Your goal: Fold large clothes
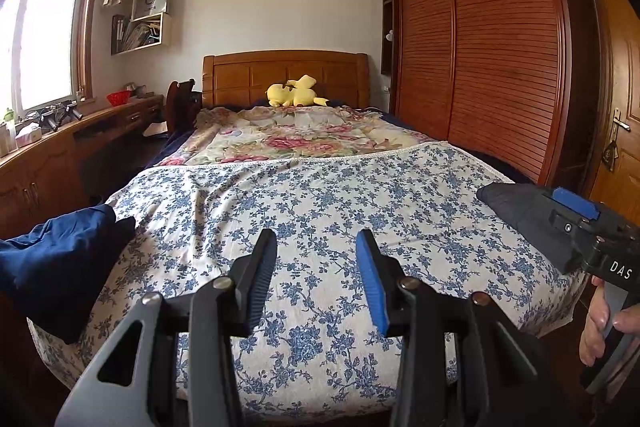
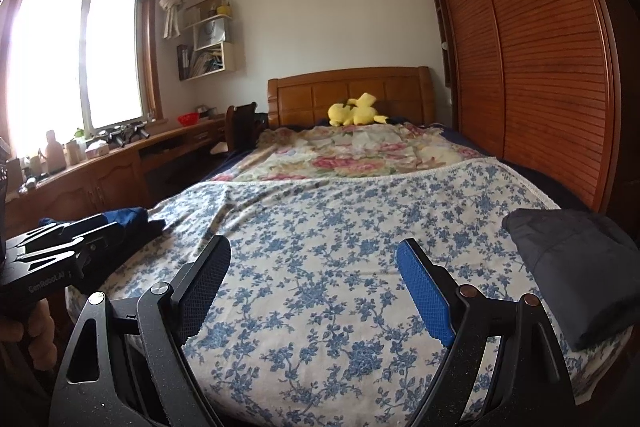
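A navy blue garment lies bunched at the bed's near left edge; it also shows in the right wrist view. A dark grey folded garment lies at the near right edge, and also shows in the left wrist view. My left gripper is open and empty above the blue-flowered bedspread. My right gripper is open and empty above the same bedspread, left of the grey garment. The right gripper's body shows at the right of the left wrist view.
A yellow plush toy lies by the wooden headboard on a pink-flowered quilt. A wooden wardrobe runs along the right. A desk with clutter stands under the window at the left.
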The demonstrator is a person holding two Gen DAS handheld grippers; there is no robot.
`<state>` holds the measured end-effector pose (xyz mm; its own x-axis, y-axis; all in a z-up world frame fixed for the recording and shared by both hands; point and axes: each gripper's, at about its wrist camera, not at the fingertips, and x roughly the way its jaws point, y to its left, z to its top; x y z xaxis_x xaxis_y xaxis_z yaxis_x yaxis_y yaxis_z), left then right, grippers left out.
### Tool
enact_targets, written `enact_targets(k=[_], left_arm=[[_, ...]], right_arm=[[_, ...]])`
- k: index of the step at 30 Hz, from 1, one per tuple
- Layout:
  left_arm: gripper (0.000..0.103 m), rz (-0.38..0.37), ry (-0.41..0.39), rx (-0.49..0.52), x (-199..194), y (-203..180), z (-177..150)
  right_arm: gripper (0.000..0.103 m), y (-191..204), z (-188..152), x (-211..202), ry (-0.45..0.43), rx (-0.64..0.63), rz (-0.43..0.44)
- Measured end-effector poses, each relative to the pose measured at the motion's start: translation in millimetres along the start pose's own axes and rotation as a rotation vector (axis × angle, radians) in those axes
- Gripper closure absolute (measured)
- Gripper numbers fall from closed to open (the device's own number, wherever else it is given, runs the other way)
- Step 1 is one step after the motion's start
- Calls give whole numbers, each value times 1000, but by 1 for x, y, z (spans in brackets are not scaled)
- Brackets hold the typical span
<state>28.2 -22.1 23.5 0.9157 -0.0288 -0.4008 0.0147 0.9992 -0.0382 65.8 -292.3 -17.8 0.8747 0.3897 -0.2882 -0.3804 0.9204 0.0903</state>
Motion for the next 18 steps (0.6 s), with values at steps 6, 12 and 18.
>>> enact_targets(k=[6, 12, 18], left_arm=[[63, -1, 3, -5, 1, 1, -3], [63, -2, 3, -4, 1, 1, -2], [63, 1, -1, -6, 0, 0, -3]], right_arm=[[16, 0, -2, 1, 1, -3, -1], [16, -1, -3, 2, 3, -3, -1], [16, -1, -3, 2, 4, -3, 0]])
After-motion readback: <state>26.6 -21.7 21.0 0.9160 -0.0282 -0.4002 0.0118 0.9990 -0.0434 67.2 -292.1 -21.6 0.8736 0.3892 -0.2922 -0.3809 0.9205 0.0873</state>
